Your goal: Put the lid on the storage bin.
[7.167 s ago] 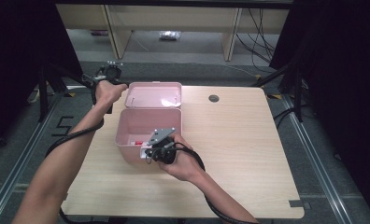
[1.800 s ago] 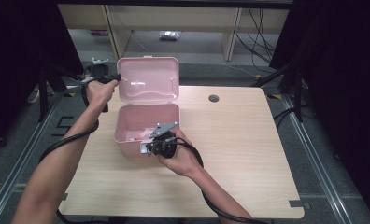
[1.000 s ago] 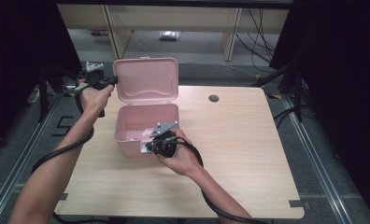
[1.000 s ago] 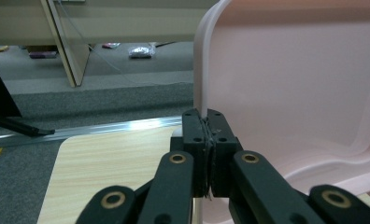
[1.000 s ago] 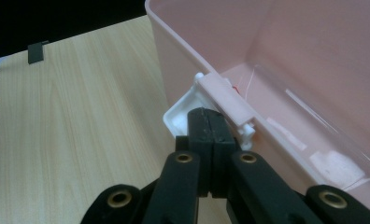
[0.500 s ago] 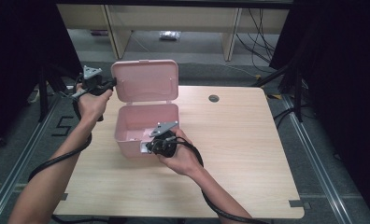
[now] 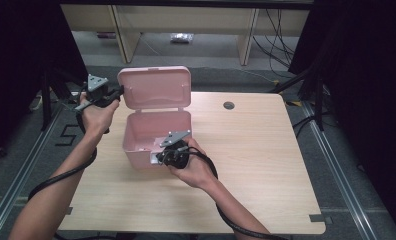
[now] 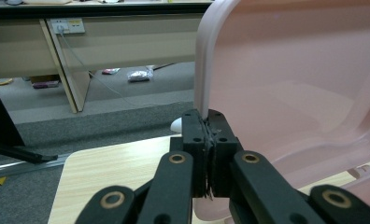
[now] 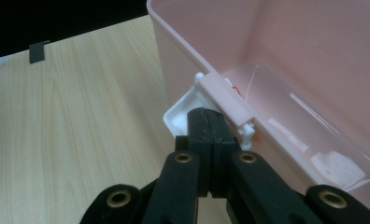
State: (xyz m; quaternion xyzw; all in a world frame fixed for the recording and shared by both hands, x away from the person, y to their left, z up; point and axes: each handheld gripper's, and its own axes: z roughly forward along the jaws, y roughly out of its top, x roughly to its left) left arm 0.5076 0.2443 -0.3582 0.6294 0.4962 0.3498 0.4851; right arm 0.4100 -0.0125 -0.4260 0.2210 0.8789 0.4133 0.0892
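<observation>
The left hand-held gripper (image 8: 206, 154) is clamped on the side edge of the pink lid (image 7: 156, 89), which stands upright on its hinge at the back of the pink box (image 7: 156, 137). The right hand-held gripper (image 9: 213, 140) has its jaws pressed together against the white latch (image 9: 183, 109) at the front wall, steadying the box near the table's (image 7: 266, 150) left side. The thin lid edge could slip from the pads and the lid drop shut, or a hard pull could tip the light box.
</observation>
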